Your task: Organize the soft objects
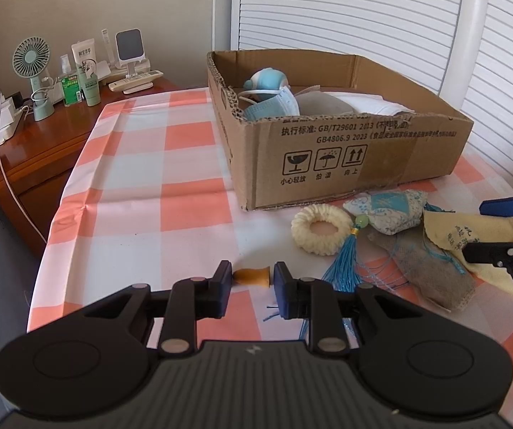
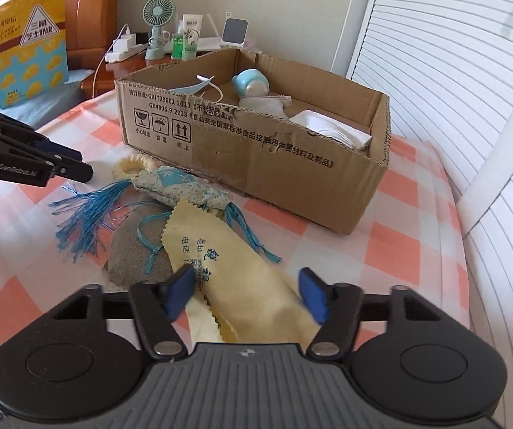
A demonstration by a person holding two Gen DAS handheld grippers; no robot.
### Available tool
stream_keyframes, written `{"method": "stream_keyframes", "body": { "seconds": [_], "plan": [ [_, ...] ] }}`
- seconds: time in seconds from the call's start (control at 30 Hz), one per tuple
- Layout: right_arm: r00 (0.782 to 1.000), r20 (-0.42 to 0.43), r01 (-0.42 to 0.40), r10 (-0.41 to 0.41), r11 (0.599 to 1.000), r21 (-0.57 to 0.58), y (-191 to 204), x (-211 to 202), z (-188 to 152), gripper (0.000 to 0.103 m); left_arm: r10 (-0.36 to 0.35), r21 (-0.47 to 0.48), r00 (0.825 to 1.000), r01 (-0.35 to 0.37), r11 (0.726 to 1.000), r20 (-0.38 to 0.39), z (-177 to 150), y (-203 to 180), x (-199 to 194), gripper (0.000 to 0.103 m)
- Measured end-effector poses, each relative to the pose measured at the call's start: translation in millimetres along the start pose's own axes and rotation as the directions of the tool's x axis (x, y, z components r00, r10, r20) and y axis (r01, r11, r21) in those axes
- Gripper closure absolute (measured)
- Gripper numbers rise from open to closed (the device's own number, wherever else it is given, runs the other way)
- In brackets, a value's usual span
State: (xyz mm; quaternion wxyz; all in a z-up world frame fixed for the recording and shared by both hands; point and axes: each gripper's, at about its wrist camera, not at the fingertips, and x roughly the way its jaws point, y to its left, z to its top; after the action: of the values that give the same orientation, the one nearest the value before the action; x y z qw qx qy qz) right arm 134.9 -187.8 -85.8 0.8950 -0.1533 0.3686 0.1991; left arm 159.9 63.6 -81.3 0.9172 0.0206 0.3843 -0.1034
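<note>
My left gripper [image 1: 253, 279] hovers over the checked tablecloth, shut on a small tan soft piece [image 1: 251, 275] that spans the gap between its pads. It also shows at the left in the right wrist view as the left gripper [image 2: 83, 168]. My right gripper [image 2: 247, 284] stands open with a yellow cloth [image 2: 256, 286] lying between its fingers. Beside the cloth lie a grey burlap pouch [image 2: 131, 250], a patterned sachet [image 2: 177, 189] with a blue tassel [image 2: 84, 211], and a cream crocheted ring [image 1: 319, 228]. Behind them stands an open cardboard box [image 1: 328, 150] holding a blue mask, a blue toy and folded cloths.
A wooden nightstand [image 1: 42, 150] left of the table carries a green fan [image 1: 31, 60], bottles and a power strip with cables. A yellow snack bag [image 2: 24, 43] leans at the far left. White louvered doors [image 1: 364, 7] close off the back and right. The table's left edge drops off.
</note>
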Motion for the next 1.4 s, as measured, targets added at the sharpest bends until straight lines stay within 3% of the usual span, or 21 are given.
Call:
{"method": "stream_keyframes", "body": {
  "seconds": [0.03, 0.1, 0.17, 0.53, 0.87, 1.03, 1.27, 1.33, 1.37, 1.4],
  "plan": [
    [1.0, -0.004, -0.009, 0.009, 1.0, -0.003, 0.2, 1.2, 0.9, 0.054, 0.0, 0.0, 1.0, 0.0, 1.0, 0.0, 0.1, 0.0, 0.0, 0.079],
    [1.0, -0.009, -0.024, 0.024, 1.0, 0.002, -0.6, 1.6, 0.6, 0.083, 0.0, 0.0, 1.0, 0.0, 1.0, 0.0, 0.2, 0.0, 0.1, 0.079],
    [1.0, -0.007, -0.024, 0.024, 1.0, 0.019, -2.5, -0.7, -0.1, 0.097, 0.0, -0.001, 1.0, 0.0, 1.0, 0.0, 0.0, 0.0, 0.3, 0.079],
    [0.994, 0.109, 0.006, -0.018, 0.994, 0.108, -26.1, -58.1, 9.4, 0.097, -0.014, -0.013, 1.0, 0.014, 1.0, 0.004, 0.6, 3.2, -1.8, 0.083],
    [0.982, 0.182, 0.021, -0.048, 0.989, 0.147, -36.2, -97.9, 16.8, 0.097, -0.017, 0.017, 0.998, 0.016, 1.0, 0.056, 5.0, -2.1, -27.2, 0.083],
    [0.989, 0.14, 0.025, -0.045, 0.99, 0.142, -30.2, -102.0, 4.5, 0.097, -0.034, 0.033, 0.997, 0.032, 0.999, 0.071, 2.5, -7.1, -44.6, 0.083],
    [1.0, -0.011, 0.007, -0.005, 0.986, 0.166, -16.7, -84.8, -42.9, 0.097, -0.078, 0.034, 0.995, 0.076, 0.997, 0.068, -7.8, -16.1, -60.8, 0.083],
    [0.999, -0.044, 0.015, -0.007, 0.985, 0.172, -13.5, -80.3, -54.0, 0.093, -0.084, 0.039, 0.995, 0.081, 0.996, 0.063, -11.2, -20.0, -62.7, 0.083],
    [0.999, -0.049, 0.023, -0.015, 0.984, 0.178, -13.1, -80.0, -58.4, 0.081, -0.086, 0.041, 0.995, 0.084, 0.996, 0.059, -12.6, -21.8, -63.2, 0.083],
    [0.998, -0.055, 0.035, -0.025, 0.982, 0.187, -13.4, -79.9, -61.6, 0.056, -0.091, 0.042, 0.994, 0.089, 0.995, 0.055, -14.5, -23.5, -63.7, 0.083]
  ]
}}
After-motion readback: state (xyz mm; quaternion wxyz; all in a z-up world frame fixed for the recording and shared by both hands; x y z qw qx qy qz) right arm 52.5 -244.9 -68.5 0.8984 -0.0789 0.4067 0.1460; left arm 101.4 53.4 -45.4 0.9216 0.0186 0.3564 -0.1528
